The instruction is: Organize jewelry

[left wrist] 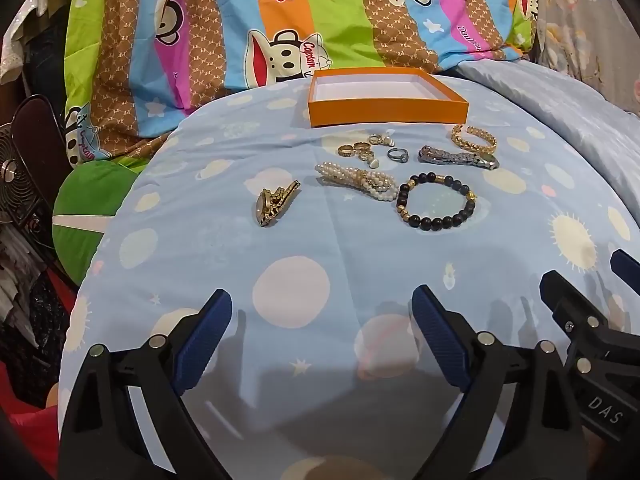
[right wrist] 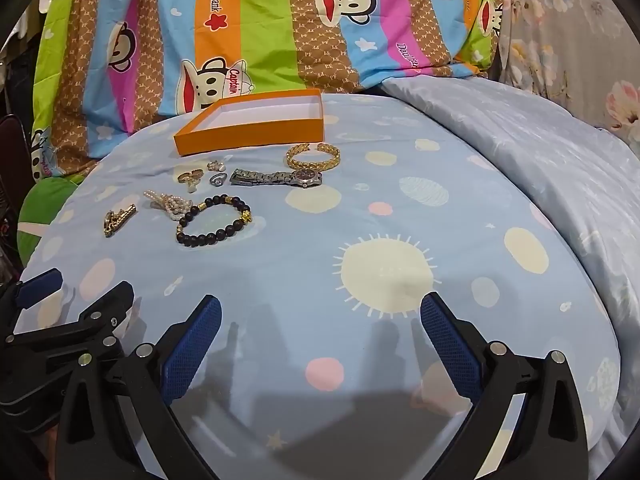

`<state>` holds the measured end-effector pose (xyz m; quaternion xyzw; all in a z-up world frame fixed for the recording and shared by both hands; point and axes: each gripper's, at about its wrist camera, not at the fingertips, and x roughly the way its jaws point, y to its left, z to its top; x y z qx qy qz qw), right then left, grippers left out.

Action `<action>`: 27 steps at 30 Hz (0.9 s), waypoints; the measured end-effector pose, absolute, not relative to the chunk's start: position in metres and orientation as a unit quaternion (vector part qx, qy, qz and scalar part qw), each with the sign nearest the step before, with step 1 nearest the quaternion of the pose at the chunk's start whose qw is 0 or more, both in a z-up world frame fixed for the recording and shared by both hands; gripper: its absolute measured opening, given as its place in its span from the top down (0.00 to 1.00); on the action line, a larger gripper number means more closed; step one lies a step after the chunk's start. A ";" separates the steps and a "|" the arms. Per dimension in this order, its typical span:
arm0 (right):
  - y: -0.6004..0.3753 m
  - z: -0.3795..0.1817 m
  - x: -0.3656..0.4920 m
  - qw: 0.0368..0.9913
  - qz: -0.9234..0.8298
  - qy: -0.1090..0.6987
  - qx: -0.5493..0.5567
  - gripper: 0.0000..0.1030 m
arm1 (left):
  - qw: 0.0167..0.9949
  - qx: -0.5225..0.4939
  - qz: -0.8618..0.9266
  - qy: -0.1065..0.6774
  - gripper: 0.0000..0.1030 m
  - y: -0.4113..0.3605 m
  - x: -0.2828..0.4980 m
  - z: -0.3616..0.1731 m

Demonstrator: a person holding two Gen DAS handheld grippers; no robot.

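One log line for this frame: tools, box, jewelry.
left tool: open | right tool: open | box: empty | jewelry: on sheet, untouched

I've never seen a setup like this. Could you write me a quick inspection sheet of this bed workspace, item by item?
Surface: blue bedsheet with sun and planet print, flat.
Job's things: orange box, open, empty; in front of it gold watch, pearl bracelet, black bead bracelet, silver watch, gold bangle, silver ring, gold rings.
Clutter: nothing seen on the sheet.
Grippers: left gripper and right gripper open, empty, short of the jewelry.
Cables: nothing seen.
Surroundings: striped monkey-print blanket, green cushion, fan.
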<state>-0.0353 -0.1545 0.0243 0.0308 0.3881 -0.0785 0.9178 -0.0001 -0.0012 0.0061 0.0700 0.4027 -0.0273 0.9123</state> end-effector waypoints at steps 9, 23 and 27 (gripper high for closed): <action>-0.154 0.024 -0.035 0.918 -0.078 0.388 0.032 0.05 | 0.913 0.070 -0.027 0.401 0.14 -0.001 0.000 0.006; -0.154 0.024 -0.036 0.918 -0.077 0.388 0.033 0.05 | 0.913 0.070 -0.027 0.401 0.14 -0.001 -0.001 0.005; -0.154 0.024 -0.036 0.918 -0.077 0.388 0.034 0.05 | 0.913 0.070 -0.027 0.400 0.14 -0.001 -0.001 0.005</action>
